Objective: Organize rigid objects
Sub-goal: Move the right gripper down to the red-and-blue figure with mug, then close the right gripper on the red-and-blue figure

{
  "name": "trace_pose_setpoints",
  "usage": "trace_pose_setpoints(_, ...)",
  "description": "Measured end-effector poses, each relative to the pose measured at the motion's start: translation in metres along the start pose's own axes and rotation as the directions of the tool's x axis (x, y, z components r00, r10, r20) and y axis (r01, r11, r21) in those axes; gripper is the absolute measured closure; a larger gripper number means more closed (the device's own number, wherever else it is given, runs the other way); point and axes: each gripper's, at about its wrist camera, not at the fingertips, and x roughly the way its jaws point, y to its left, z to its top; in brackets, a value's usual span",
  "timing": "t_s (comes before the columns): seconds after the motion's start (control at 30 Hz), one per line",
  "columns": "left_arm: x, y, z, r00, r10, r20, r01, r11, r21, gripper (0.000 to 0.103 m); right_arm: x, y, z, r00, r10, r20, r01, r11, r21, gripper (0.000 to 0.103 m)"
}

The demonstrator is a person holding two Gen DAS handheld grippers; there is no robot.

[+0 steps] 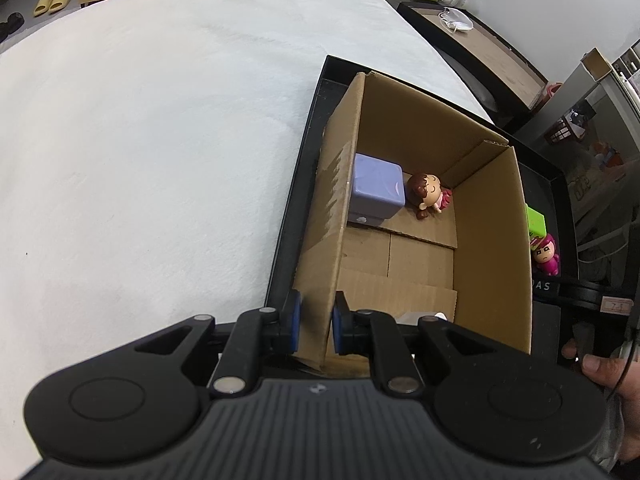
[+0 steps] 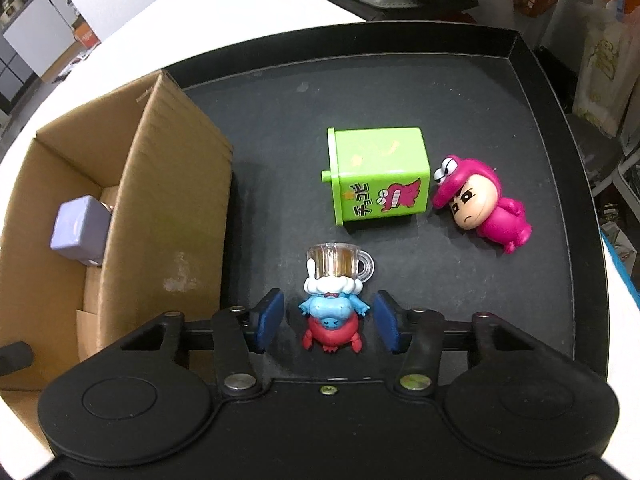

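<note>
The right tool (image 2: 327, 322) is straddling the blue-and-red figurine (image 2: 331, 318) lying on the black tray (image 2: 532, 92), spread pads not yet touching; its long axis is running away along the fingers. The left tool (image 1: 314, 322) is pinching the cardboard box wall (image 1: 320, 280).

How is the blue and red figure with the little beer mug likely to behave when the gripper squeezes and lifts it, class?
The blue and red figure looks like hard moulded plastic, so probably stiff and light. Its rounded, glossy body may slip or twist between the flat pads of the right gripper. The mug sticks out at one end, so it could tilt when lifted.
</note>
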Motion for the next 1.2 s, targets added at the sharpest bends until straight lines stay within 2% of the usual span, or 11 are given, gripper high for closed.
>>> trace_pose_setpoints(0.23, 0.000, 0.000, 0.000, 1.000, 0.000, 0.000, 0.000, 1.000, -0.001, 0.089, 0.002, 0.007, -0.003, 0.999, -0.046, 0.019, 0.047, 0.998, -0.046, 0.055)
trace_pose_setpoints(0.3, 0.000, 0.000, 0.000, 1.000, 0.000, -0.001, 0.000, 1.000, -0.001, 0.089, 0.003, 0.011, -0.001, 0.998, -0.065, 0.019, 0.066, 0.996, -0.064, 0.062)
trace_pose_setpoints(0.37, 0.000, 0.000, 0.000, 1.000, 0.000, 0.000, 0.000, 1.000, -0.001, 0.089, 0.004, 0.015, 0.001, 0.997, -0.074, 0.019, 0.075, 0.994, -0.076, 0.064)
trace_pose_setpoints(0.57, 0.000, 0.000, 0.000, 1.000, 0.001, 0.000, -0.001, 1.000, 0.000, 0.089, 0.000, 0.013, 0.001, 0.998, -0.056, 0.018, 0.057, 0.995, -0.088, 0.065)
trace_pose_setpoints(1.2, 0.000, -0.004, -0.001, 1.000, 0.017, 0.000, -0.017, 1.000, -0.008, 0.089, -0.046, 0.006, 0.004, 0.993, -0.038, 0.112, 0.047, 0.995, -0.088, 0.065)
